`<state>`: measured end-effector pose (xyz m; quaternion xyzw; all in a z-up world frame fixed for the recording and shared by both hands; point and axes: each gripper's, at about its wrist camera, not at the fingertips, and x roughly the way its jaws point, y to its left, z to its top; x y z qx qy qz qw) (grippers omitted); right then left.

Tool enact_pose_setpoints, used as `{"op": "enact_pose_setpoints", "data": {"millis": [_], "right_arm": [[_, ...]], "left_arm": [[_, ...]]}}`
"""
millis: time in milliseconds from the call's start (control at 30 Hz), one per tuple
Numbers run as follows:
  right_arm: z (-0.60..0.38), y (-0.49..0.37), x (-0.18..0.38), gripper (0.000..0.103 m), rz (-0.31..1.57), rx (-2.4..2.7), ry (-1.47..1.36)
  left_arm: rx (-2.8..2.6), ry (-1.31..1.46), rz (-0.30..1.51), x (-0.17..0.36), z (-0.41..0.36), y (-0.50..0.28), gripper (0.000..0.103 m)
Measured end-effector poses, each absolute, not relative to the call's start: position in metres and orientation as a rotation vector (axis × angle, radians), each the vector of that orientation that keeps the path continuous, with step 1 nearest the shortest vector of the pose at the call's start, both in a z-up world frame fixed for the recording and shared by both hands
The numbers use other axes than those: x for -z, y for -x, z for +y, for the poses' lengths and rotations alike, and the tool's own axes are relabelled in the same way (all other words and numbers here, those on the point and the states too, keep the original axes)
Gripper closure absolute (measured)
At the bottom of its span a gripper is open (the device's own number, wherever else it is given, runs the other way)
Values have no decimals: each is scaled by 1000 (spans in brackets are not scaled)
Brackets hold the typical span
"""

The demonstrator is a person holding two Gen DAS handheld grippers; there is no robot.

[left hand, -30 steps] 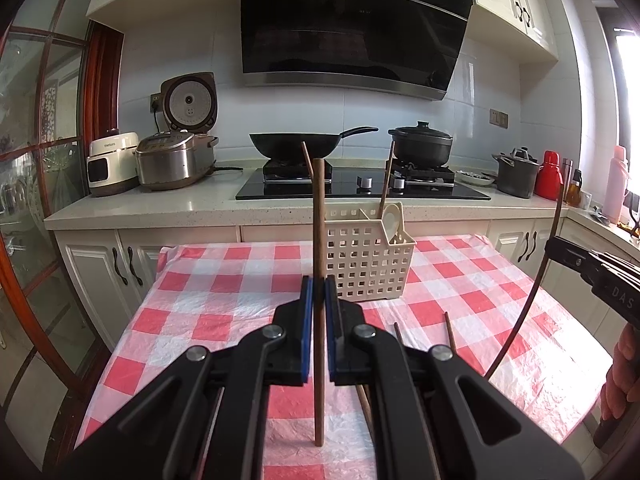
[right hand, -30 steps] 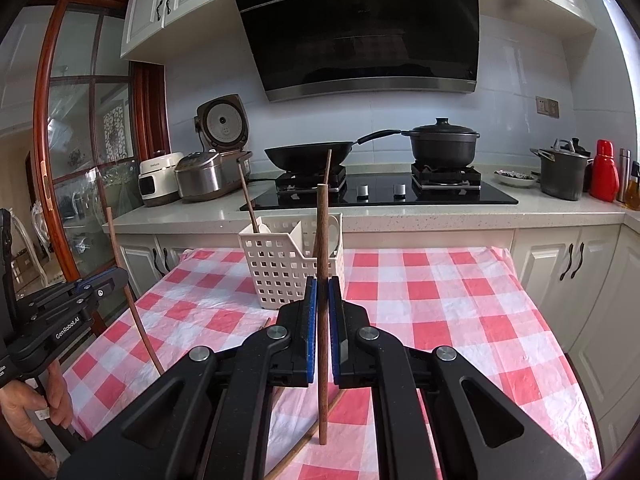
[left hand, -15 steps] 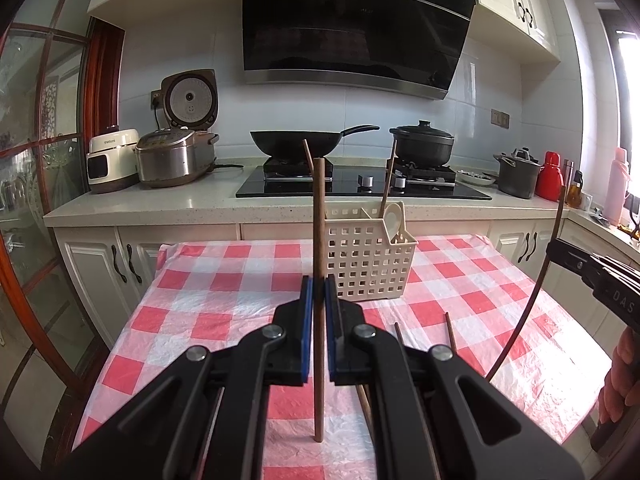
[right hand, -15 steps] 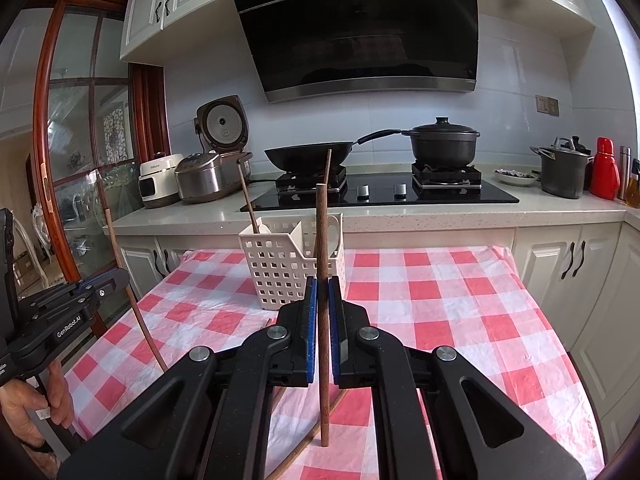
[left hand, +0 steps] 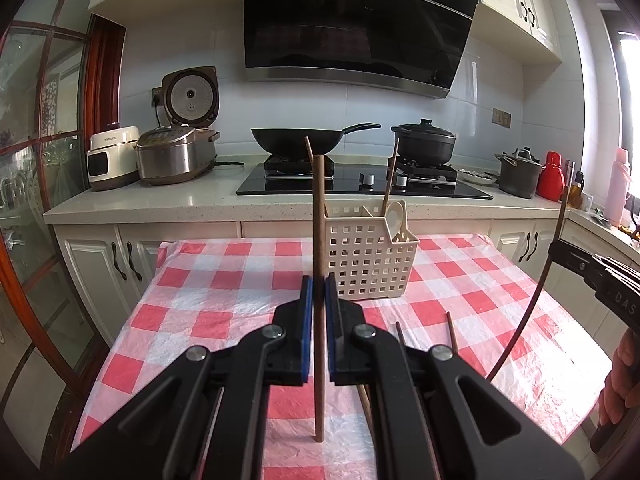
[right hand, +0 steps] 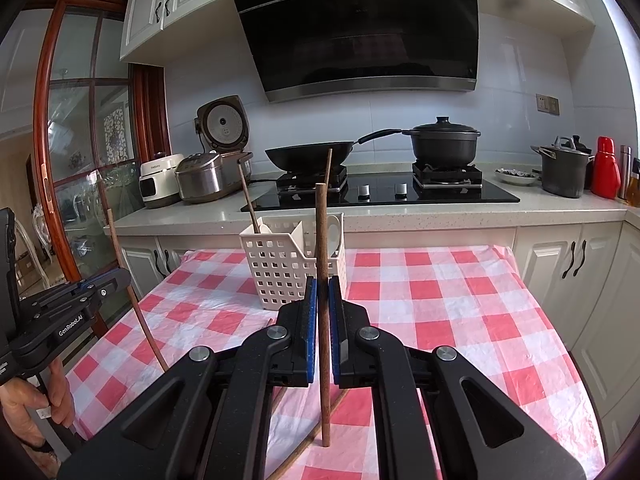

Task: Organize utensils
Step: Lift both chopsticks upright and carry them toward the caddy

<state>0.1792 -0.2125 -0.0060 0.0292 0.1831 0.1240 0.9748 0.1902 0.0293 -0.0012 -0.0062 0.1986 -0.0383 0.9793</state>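
Note:
My left gripper point(left hand: 319, 304) is shut on a brown wooden chopstick point(left hand: 319, 220) held upright above the checked tablecloth. My right gripper point(right hand: 322, 304) is shut on another upright wooden chopstick point(right hand: 321, 232). A white perforated utensil basket point(left hand: 370, 258) stands at the table's far middle, ahead of both grippers, with a white spoon point(left hand: 394, 216) and upright chopsticks in it; it also shows in the right wrist view point(right hand: 288, 268). Two loose chopsticks point(left hand: 451, 330) lie on the cloth behind my left gripper. Another chopstick point(right hand: 316, 440) lies under my right gripper.
The red-and-white checked table point(left hand: 224, 300) stands before a kitchen counter point(left hand: 160, 200) with a stove, a black wok point(left hand: 298, 142), a pot, rice cookers and bottles. A glass door is at the left. White cabinets line the right side.
Both grippers have moved very slightly toward the basket, each still holding its chopstick upright.

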Motion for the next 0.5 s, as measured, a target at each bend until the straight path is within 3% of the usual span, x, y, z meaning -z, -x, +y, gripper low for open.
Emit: {"op": "enact_pose_setpoints", "data": {"millis": [500], "right_arm": [[-211, -188, 10, 97, 389, -250, -63]], "left_arm": [[83, 33, 434, 6, 34, -200, 97]]}}
